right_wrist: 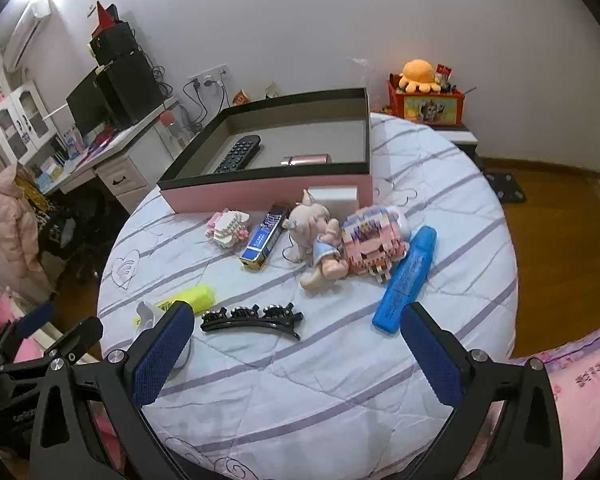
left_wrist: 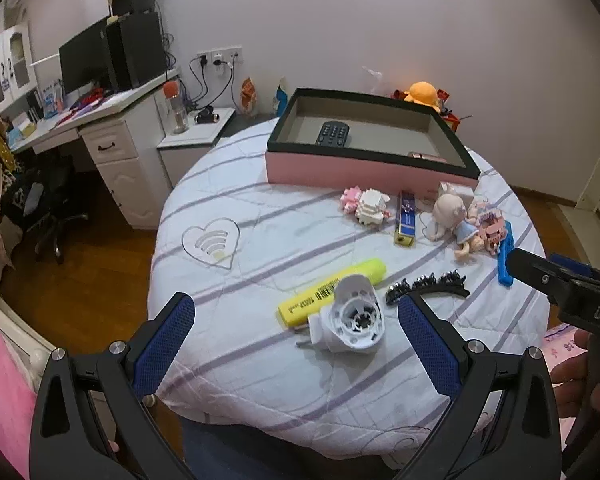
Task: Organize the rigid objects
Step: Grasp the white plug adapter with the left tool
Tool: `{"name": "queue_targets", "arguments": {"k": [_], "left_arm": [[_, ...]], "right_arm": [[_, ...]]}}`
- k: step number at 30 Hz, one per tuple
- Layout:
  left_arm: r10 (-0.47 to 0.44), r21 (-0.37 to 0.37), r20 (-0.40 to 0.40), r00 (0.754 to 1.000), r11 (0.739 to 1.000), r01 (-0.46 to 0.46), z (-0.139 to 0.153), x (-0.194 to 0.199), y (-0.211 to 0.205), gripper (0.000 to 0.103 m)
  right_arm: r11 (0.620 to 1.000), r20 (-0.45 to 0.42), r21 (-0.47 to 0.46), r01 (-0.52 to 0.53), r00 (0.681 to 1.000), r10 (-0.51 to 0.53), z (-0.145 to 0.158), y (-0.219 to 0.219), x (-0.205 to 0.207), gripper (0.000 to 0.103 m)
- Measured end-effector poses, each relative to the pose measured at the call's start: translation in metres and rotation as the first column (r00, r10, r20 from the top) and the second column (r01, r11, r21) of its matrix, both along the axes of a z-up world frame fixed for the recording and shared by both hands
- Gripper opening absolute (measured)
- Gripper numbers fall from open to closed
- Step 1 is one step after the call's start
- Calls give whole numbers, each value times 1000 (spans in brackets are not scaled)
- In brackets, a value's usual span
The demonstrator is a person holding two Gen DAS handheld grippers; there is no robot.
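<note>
You face a plain pale wall (left_wrist: 380,20); wooden floor (left_wrist: 80,280) below. White desk (left_wrist: 112,148) at your left carries a dark monitor (left_wrist: 84,60); office chair (left_wrist: 56,216) beside.

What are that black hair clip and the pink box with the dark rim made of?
The hair clip looks like glossy black plastic, with shiny highlights and small sparkly stones on top. The pink box seems to be matte cardboard, with flat straight walls and a dull grey lining.
</note>
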State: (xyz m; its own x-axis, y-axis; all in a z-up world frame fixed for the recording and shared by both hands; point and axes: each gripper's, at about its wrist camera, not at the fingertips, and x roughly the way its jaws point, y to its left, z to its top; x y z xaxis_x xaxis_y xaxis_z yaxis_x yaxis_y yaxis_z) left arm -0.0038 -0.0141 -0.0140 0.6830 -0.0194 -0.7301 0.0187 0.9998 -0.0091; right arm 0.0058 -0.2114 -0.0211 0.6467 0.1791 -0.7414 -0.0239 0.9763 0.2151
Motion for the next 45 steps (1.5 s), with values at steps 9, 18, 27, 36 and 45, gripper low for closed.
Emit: {"name": "queue_targets", "arguments": {"k": [9,18,27,36,45], "left_arm": [[-73,-19,-45,996,997,73,-20,5,-11,103],[-129,-102,-124,984,988,117,-55,21,0,103],[-28,-172,-145,989,985,3,-79,34,-3,102],[-34,-151,-98,995,988,19,-80,45,2,89],[-63,-101,-93,994,993,54,-78,46,11,69]], "right_arm": [[997,-44,-56,50,998,-53,-8,-16,-2,103],[984,-71,-83,156,984,-162,-12,-13,-12,103],[980,-99,-121,157,981,-169,-19,-19,-9,103],[979,-136,-130,159,975,-176,-35,-23,2,103],[976,-147,-130,175,970,-193,-39,-24,12,103]]}}
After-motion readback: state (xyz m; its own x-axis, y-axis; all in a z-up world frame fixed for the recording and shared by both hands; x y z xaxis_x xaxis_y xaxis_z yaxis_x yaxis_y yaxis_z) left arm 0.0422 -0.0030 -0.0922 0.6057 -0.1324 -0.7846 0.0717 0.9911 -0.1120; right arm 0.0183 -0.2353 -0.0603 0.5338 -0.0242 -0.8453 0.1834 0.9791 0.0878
